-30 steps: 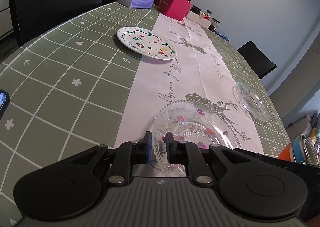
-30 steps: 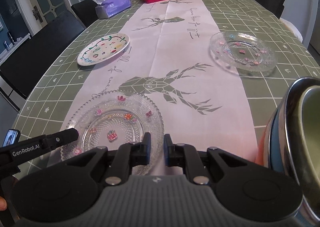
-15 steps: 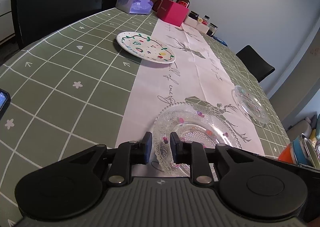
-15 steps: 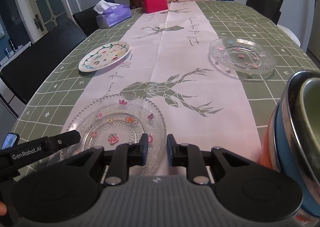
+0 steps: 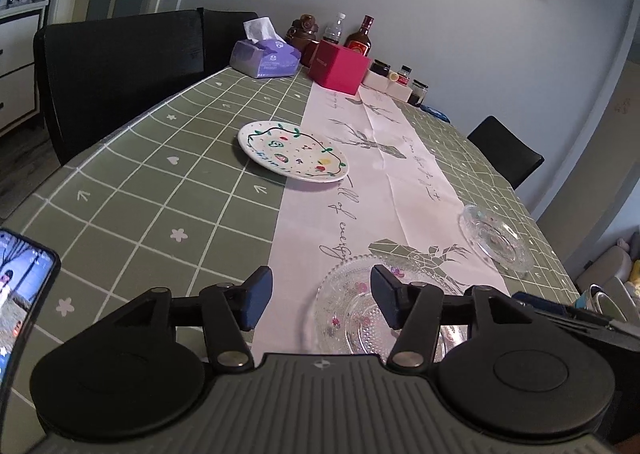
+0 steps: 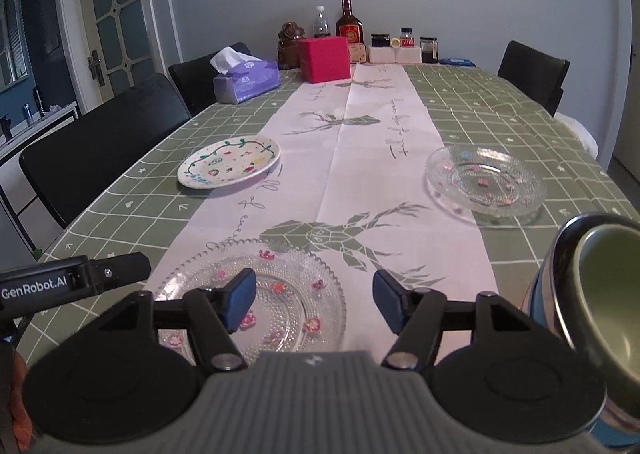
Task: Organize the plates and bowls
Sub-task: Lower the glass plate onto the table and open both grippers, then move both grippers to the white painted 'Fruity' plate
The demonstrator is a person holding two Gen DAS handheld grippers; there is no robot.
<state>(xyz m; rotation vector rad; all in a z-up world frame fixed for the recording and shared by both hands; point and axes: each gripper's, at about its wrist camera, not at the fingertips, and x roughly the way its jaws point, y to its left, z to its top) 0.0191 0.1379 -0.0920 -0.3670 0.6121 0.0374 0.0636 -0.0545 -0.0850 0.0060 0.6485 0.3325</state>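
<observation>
Both sets of jaws have just been opening, from nearly closed to wide apart, and nothing sits between the pads of either. At the bottom centre of its own view the left gripper hangs released over the near rim of the beaded glass plate, which lies on the white deer-print runner. The right gripper is likewise released at the bottom centre of its view, above the same plate, with the stacked bowls close at the lower right edge.

My read is that this near plate is the first pick. One pad should slide under the raised rim and the other come down on top before closing, since slick, shallow glass may skid on the cloth.

Further up, the painted ceramic plate sits at middle left on the green checked tablecloth, and the second glass plate at middle right, well apart.
</observation>
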